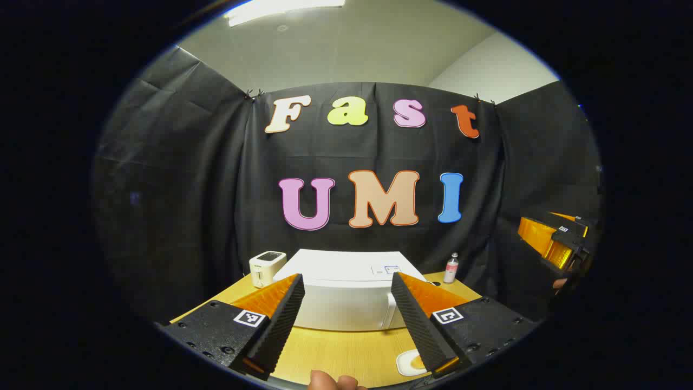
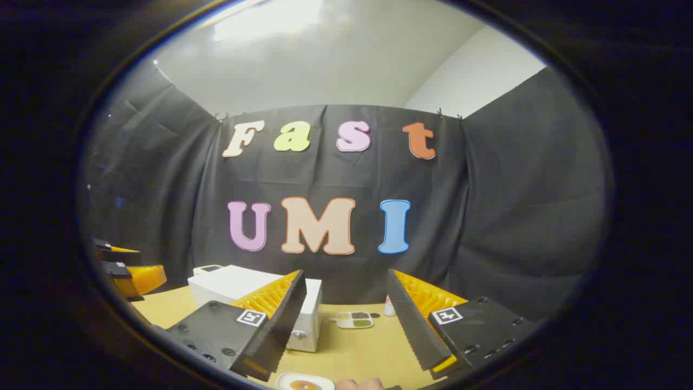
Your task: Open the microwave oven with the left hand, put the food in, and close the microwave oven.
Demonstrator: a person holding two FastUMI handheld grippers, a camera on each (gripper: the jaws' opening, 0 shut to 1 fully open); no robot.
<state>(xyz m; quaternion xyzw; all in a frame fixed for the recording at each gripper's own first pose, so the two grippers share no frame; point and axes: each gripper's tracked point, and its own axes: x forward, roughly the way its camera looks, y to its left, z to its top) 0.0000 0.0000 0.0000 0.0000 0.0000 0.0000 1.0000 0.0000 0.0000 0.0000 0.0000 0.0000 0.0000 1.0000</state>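
No text, brand or number can be read. Each claw carries square black-and-white marker tags on its two fingers, low in both views, but these are patterns, not letters. A small label stands on the top of the microwave oven point(image 1: 346, 290), at center of the left gripper view, too small to read.

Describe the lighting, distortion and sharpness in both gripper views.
Left gripper view: a ceiling light blows out at the top, fisheye bends the table edge, and the white microwave oven is sharp between the open left gripper. Right gripper view: ceiling glare is softer and hazier, the microwave oven looks slightly soft, and the rim darkens around the open right gripper.
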